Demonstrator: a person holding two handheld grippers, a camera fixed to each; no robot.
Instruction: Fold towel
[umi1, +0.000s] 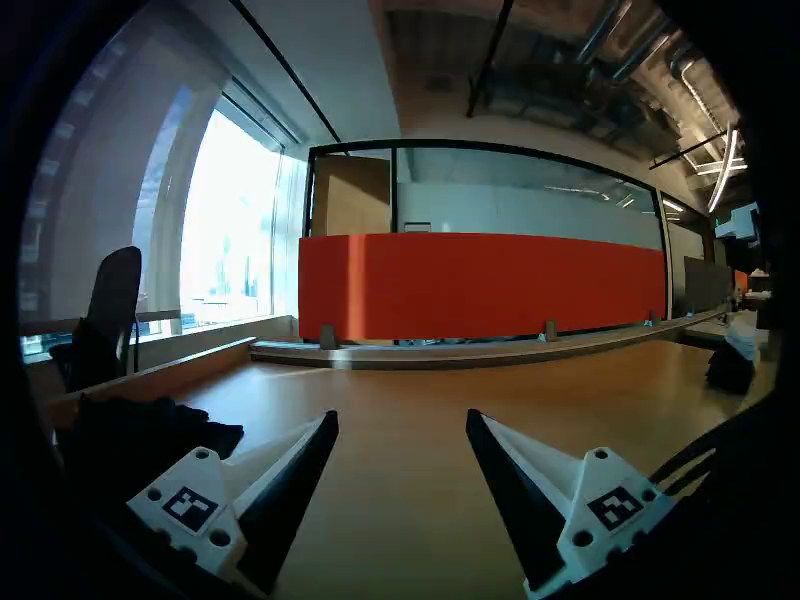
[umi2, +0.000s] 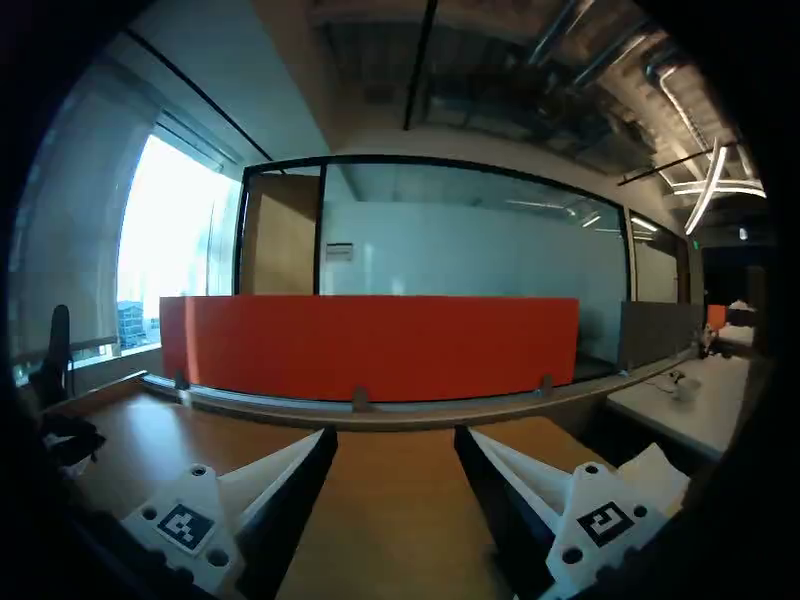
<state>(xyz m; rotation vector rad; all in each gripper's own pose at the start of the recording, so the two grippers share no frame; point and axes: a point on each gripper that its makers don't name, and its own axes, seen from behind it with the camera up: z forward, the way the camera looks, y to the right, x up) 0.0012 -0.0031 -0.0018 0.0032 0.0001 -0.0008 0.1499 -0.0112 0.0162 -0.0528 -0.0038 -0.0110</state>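
A dark crumpled cloth (umi1: 140, 435) lies on the wooden desk (umi1: 400, 400) at the left of the left gripper view, beside the left finger; I cannot tell whether it is the towel. My left gripper (umi1: 400, 415) is open above bare desk with nothing between its fingers. In the right gripper view my right gripper (umi2: 395, 432) is open too, over the wooden desk (umi2: 395, 500), holding nothing. A dark bundle (umi2: 65, 440) sits at that view's far left, and something pale (umi2: 660, 470) shows just behind the right finger.
An orange divider panel (umi1: 480, 285) runs along the desk's far edge. A black chair (umi1: 105, 310) stands by the window at the left. A dark object (umi1: 730, 368) rests at the desk's right. A white desk (umi2: 690, 395) adjoins on the right.
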